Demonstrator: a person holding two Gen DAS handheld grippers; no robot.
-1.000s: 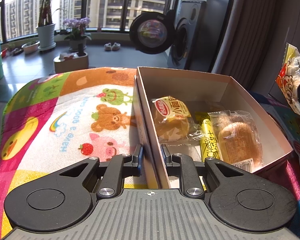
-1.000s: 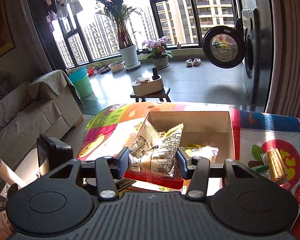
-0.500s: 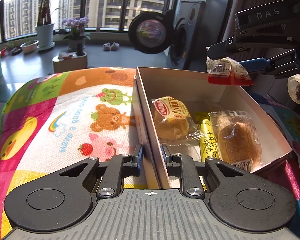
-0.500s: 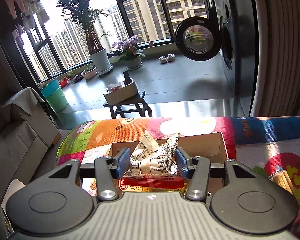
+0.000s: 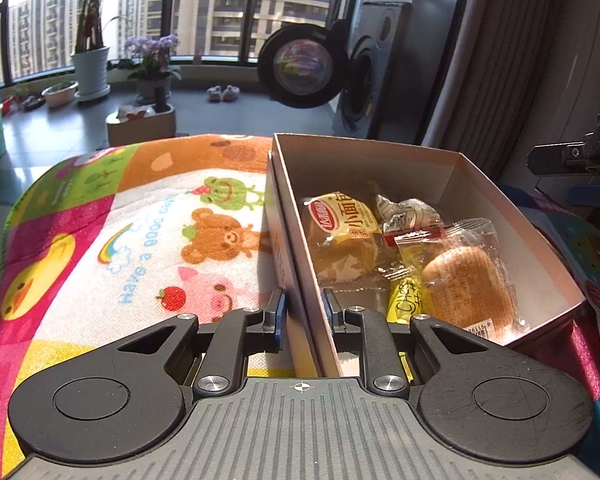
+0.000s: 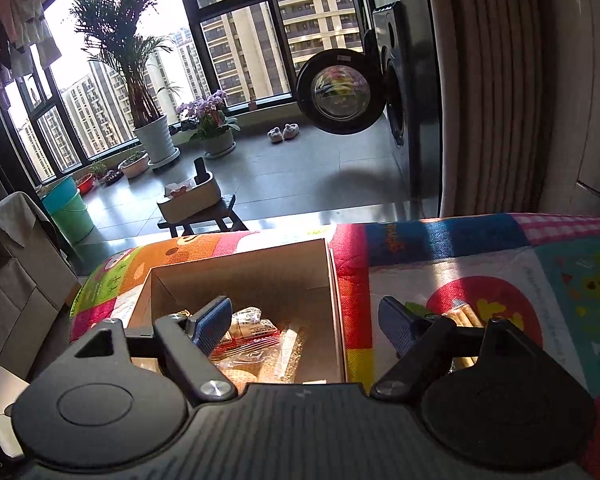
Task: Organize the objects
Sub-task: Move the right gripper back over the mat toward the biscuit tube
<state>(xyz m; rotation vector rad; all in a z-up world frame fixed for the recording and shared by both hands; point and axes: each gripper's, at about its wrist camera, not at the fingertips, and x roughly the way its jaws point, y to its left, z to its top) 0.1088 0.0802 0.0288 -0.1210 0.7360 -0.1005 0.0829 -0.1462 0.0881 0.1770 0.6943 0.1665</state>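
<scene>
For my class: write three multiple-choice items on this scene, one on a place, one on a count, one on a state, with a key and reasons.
1. Where does the red-edged snack packet lie?
A. inside the box
B. on the mat left of the box
C. between the right gripper's fingers

2. How many wrapped round buns lie in the box?
A. none
B. two
C. five

3. What is the left gripper doing?
A. hanging open above the mat
B. clamping the box's near wall
C. holding a bun

Key:
1. A, the packet rests among the other snacks within the box walls.
2. B, one bun with a yellow label and one in clear wrap show.
3. B, its fingers sit either side of the wall, closed on it, while the right gripper is open and empty.
</scene>
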